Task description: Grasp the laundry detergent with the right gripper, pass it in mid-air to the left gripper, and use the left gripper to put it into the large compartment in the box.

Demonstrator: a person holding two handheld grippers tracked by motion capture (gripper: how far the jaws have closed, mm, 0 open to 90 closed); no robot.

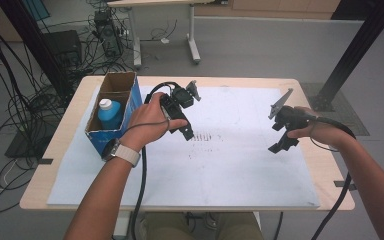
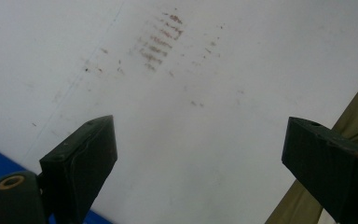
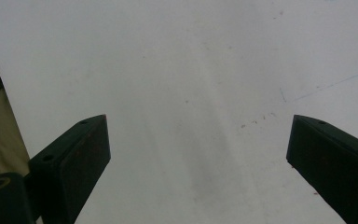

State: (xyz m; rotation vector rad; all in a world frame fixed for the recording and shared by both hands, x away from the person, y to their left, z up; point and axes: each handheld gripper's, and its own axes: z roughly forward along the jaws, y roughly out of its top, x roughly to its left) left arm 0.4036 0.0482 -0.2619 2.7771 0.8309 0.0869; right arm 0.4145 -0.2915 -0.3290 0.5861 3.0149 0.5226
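A light wooden table (image 1: 75, 107) carries a white sheet (image 1: 240, 165) that covers most of its top, and a patch of short brownish smudge marks (image 1: 205, 140) sits near the sheet's middle, seen closer in the left gripper view as rows of small dashes. Short strips of black tape (image 1: 44, 161) lie at the table's left and right edges. On the grey floor beyond, a tangle of black cables (image 1: 15, 107) spreads at the left near a computer tower (image 1: 107, 32), a second table's white legs (image 1: 194, 35) stand behind, and a slanting black post (image 1: 352, 55) rises at the right.
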